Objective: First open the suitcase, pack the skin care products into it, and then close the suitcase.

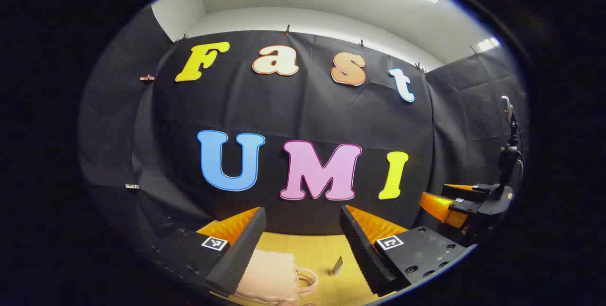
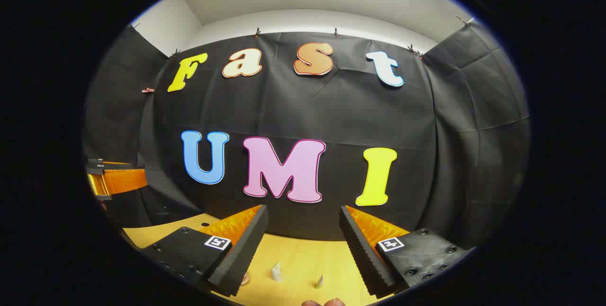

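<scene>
The pink suitcase lies on the yellow wooden table, low in the left gripper view, just ahead of the left gripper and partly behind its left finger; its looped handle points toward the gap between the jaws. A small upright silvery item, too small to identify, stands on the table beside the handle, nearer the right finger. The left gripper's jaws stand released, wide apart, grasping nothing.

In the right gripper view, two small pale skin care products stand on the table between the fingers of the right gripper, with the second closer to the right finger. Those jaws are likewise released and empty.
</scene>
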`<state>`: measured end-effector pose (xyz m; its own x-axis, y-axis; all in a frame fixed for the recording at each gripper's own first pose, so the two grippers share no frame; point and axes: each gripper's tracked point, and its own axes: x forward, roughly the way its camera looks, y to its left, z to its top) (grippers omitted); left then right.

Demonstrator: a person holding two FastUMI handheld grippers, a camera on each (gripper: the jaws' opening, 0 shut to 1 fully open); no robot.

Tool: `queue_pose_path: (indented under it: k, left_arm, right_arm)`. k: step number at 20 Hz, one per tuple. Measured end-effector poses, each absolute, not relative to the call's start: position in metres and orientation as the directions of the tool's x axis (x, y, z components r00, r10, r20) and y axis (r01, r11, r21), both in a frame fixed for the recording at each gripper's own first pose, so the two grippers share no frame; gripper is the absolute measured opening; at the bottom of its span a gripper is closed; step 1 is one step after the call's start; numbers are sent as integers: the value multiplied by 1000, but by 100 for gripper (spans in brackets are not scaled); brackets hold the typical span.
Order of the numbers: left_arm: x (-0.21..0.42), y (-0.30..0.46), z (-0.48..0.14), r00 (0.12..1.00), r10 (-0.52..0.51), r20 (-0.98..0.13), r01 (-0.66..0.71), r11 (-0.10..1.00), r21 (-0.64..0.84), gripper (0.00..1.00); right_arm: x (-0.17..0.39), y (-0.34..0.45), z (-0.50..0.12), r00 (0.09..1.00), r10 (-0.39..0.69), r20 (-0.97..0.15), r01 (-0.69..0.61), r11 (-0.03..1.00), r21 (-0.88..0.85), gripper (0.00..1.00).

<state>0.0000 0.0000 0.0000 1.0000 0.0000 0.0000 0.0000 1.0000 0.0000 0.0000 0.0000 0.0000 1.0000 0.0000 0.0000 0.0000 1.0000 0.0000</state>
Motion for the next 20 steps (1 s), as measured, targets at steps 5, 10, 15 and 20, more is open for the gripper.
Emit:
queue_pose_path:
  k: [5,10,15,20]
  left_arm:
    - [3,-14,-4,1000,-12,-8,12,1000,-20,98]
    - [2,-22,0,1000,-23,9,23,1000,6,98]
    - [4,-32,6,999,-49,22,49,998,29,98]
    - [5,-34,2,998,-63,15,62,997,39,98]
  right_arm:
    - [-6,-12,-7,1000,1,-13,-2,999,-37,94]
    - [-14,-22,-15,1000,-4,-25,3,999,-47,96]
    - [-15,-28,-16,1000,-12,-26,11,999,-42,98]
    - [-14,-30,-16,999,-21,-30,20,999,-31,96]
